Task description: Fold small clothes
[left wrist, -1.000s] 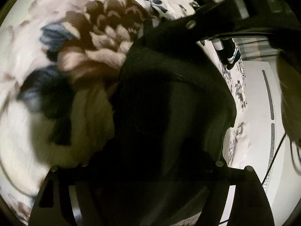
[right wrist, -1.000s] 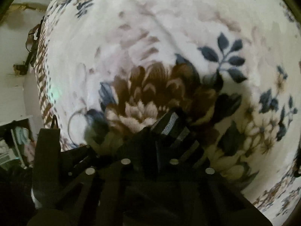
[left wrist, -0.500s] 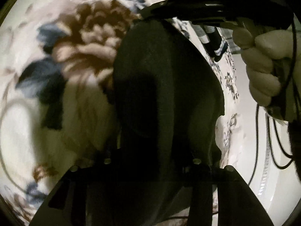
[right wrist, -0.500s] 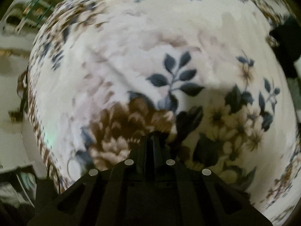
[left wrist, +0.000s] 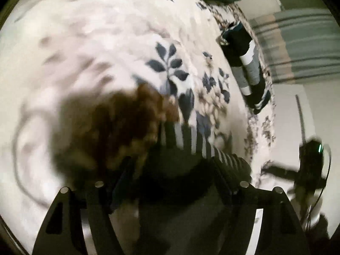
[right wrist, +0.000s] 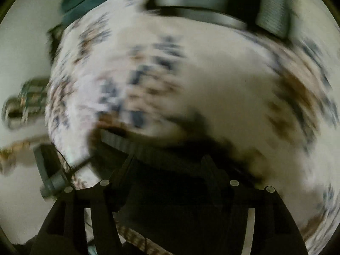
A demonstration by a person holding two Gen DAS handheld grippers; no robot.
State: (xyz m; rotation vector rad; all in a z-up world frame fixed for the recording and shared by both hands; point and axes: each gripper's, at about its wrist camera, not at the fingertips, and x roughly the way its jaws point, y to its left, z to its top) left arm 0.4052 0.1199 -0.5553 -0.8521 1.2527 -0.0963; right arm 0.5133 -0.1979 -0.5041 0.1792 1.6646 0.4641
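On the bed (left wrist: 89, 48), near us, both tongs (left wrist: 170, 170) (right wrist: 167, 165) sit spread over the dark garment (left wrist: 180, 174); we should pinch its edges evenly.

Both wrist cameras close above floral blanket (left wrist: 102, 48), facing down; blanket shared.

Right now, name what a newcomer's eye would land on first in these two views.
The floral blanket fills both views, its big brown flower just ahead of the left gripper. A dark garment with white stripes lies bunched between that gripper's fingers. Far right in the left view, a striped dark sock lies near the blanket's edge; the right view is blurred.
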